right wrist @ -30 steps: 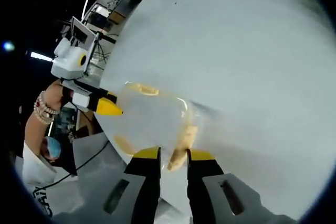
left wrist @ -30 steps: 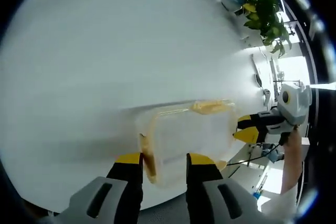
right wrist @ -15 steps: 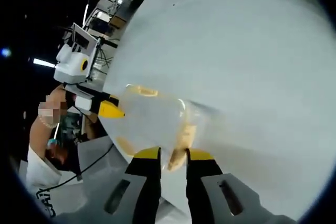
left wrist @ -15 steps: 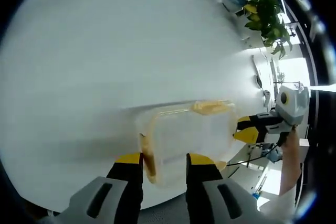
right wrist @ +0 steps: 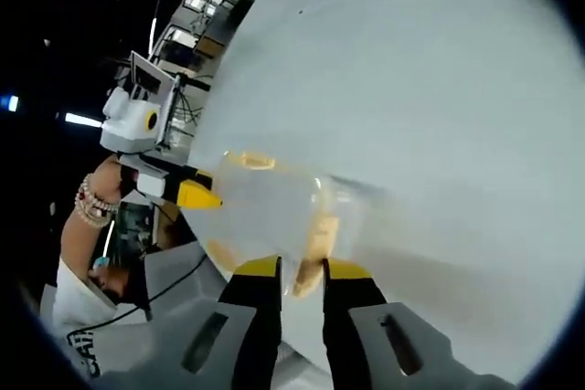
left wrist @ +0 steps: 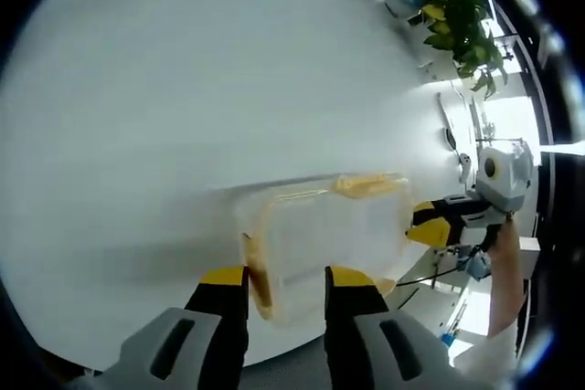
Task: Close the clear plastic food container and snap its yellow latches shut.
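- At lower centre of the left gripper view, the left gripper (left wrist: 283,278): jaws part open, yellow tips straddling the near edge of the container (left wrist: 329,244); placement unchanged from a second ago, and whether they actually pinch it cannot be told.
- At lower centre of the right gripper view, the right gripper (right wrist: 300,268): jaws narrowly apart, closing around a yellow latch (right wrist: 315,244) at the container's near end; position likewise unchanged.
- Container: clear, lid seated, resting on the white table (left wrist: 183,89), centre-right of the left frame.
- Change noted: only slight camera drift; the container has not moved.
- Judgement: lid appears closed; the work stands at latch-pressing, each end attended by one gripper.
- Background: potted plant (left wrist: 462,20), upper right.
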{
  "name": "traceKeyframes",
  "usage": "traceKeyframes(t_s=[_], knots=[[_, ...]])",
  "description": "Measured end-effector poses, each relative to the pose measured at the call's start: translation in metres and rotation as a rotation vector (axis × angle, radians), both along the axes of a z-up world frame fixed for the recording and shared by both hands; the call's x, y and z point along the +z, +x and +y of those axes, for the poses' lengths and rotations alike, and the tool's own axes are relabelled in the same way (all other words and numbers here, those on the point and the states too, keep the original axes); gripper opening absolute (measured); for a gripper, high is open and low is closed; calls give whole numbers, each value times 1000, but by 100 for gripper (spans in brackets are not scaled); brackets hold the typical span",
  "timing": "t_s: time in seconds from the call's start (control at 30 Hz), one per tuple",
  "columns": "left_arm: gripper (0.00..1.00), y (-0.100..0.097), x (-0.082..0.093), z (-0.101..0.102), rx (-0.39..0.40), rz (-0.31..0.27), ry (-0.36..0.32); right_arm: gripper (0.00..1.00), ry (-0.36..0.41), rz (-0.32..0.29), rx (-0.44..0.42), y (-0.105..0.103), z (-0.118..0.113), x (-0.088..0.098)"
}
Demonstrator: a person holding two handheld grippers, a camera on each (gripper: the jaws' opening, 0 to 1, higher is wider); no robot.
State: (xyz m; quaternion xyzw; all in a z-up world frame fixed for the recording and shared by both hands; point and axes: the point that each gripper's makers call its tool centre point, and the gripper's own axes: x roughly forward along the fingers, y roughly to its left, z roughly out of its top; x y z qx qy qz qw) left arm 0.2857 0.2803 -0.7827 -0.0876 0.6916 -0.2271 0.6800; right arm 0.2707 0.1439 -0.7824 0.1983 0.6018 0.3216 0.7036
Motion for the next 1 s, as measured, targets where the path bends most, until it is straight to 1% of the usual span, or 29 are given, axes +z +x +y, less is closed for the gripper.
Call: traceKeyframes(t_s=[0.03, 0.07, 0.13, 0.17, 0.2, 0.23, 0.27, 0.3, 0.33, 0.37, 0.4, 0.43, 0.47, 0.5, 0.53, 0.57, 0.6, 0.63, 0.67, 0.7, 0.73, 0.77, 0.8, 0.83, 0.87, 0.9, 0.93, 0.97, 1.0], knots=[[27, -1, 1, -1, -15, -4, -5, 12, -11, -15, 14, 2, 0, 0], [27, -2, 1, 0, -67, -24, -15, 13, -17, -29, 27, 3, 0, 0], [28, -1, 2, -1, -127, -74, -14, 13, -18, -46, 44, 5, 0, 0], [29, 3, 2, 0, -159, -110, -19, 14, -20, -56, 50, 5, 0, 1], [29, 2, 2, -1, -164, -124, -24, 14, -23, -56, 46, 5, 0, 1], [29, 1, 3, 1, -150, -115, -25, 15, -34, -70, 51, 5, 1, 2], [30, 2, 3, 1, -166, -141, -35, 15, -45, -87, 60, 6, 1, 2], [30, 3, 3, 2, -208, -174, -42, 15, -66, -111, 80, 7, 0, 3], [29, 2, 4, 4, -239, -185, -42, 15, -75, -119, 89, 6, 0, 4], [28, 1, 6, 7, -256, -195, -31, 14, -96, -138, 119, 6, -2, 5], [28, 4, 6, 9, -283, -228, -22, 15, -124, -156, 134, 6, -5, 5], [30, 8, 8, 11, -304, -265, -11, 17, -142, -166, 146, 7, -7, 5], [34, 11, 10, 11, -319, -298, -13, 19, -137, -176, 156, 7, -8, 8], [39, 13, 11, 11, -322, -316, -18, 23, -128, -168, 154, 7, -8, 10], [45, 11, 14, 13, -323, -316, -19, 28, -123, -152, 142, 7, -11, 13], [47, 11, 14, 13, -328, -319, -20, 29, -119, -158, 132, 9, -12, 17], [47, 10, 17, 14, -339, -320, -26, 27, -107, -179, 123, 13, -12, 23], [44, 10, 19, 15, -349, -328, -29, 22, -99, -189, 117, 17, -12, 28], [42, 14, 23, 14, -373, -369, -41, 18, -92, -206, 111, 20, -11, 34], [41, 17, 26, 13, -380, -396, -46, 16, -86, -226, 110, 24, -10, 39], [41, 22, 32, 12, -395, -439, -53, 15, -76, -247, 114, 27, -8, 44], [40, 24, 35, 10, -408, -463, -63, 15, -59, -275, 123, 31, -4, 51], [39, 22, 39, 7, -444, -475, -90, 15, -35, -295, 115, 34, 0, 56], [37, 20, 41, 4, -480, -490, -114, 14, -11, -308, 101, 38, 4, 60], [34, 22, 44, 1, -476, -519, -127, 12, 10, -312, 86, 41, 8, 64], [30, 23, 46, -1, -491, -544, -141, 11, 37, -328, 86, 43, 14, 69], [25, 22, 48, -4, -514, -562, -153, 8, 50, -339, 92, 44, 18, 71], [23, 20, 50, -7, -525, -580, -164, 7, 55, -346, 96, 44, 22, 71], [22, 19, 50, -10, -539, -592, -173, 6, 61, -348, 98, 44, 26, 71]])
